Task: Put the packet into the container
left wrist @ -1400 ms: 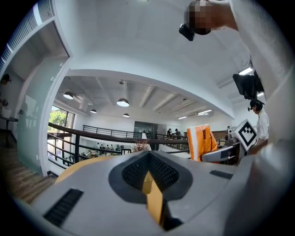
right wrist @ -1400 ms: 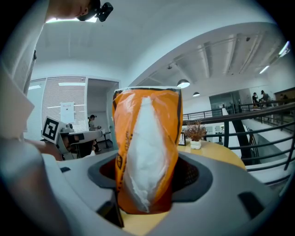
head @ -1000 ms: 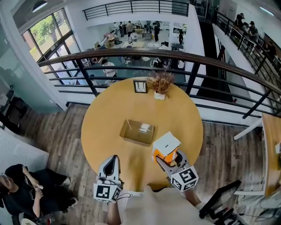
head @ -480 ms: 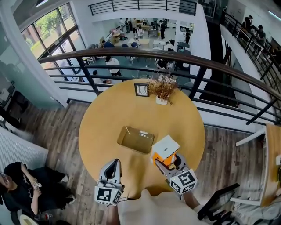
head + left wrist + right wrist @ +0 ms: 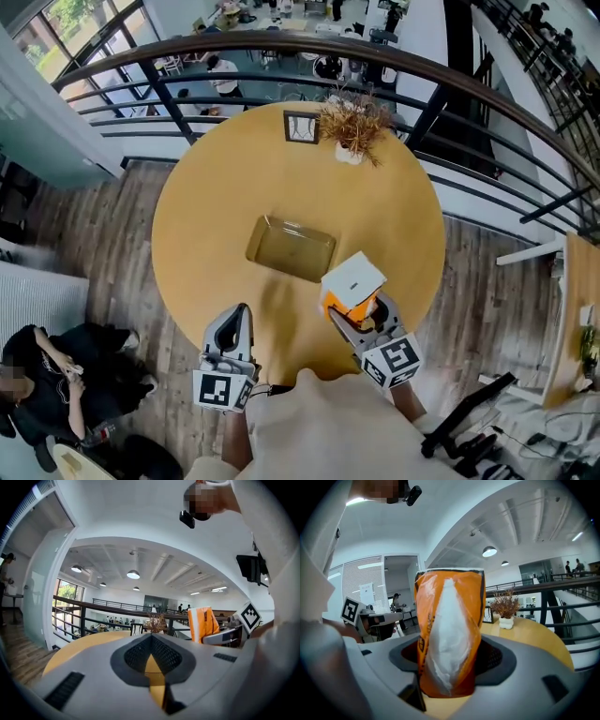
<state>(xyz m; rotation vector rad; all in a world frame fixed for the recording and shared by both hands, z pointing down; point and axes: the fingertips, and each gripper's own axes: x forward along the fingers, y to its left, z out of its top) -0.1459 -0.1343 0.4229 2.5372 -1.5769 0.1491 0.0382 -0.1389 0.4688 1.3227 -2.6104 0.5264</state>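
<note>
An orange and white packet [image 5: 352,284] stands upright in my right gripper [image 5: 354,319], whose jaws are shut on its lower part. The right gripper view shows the packet [image 5: 450,648] filling the gap between the jaws. It hangs over the round table, just right of the near right corner of the clear rectangular container [image 5: 291,248]. The container lies at the table's middle with nothing in it. My left gripper [image 5: 234,323] rests at the table's near edge with its jaws together and nothing held. In the left gripper view the packet [image 5: 205,624] shows off to the right.
The yellow round table [image 5: 206,216] carries a dried plant in a white pot [image 5: 354,122] and a small picture frame [image 5: 301,127] at its far edge. A dark railing [image 5: 141,70] curves behind it. A person [image 5: 47,366] sits on the floor at the lower left.
The head view has tipped further down, so the table sits higher in frame. Both grippers keep about the same places; the packet stays in the right gripper.
</note>
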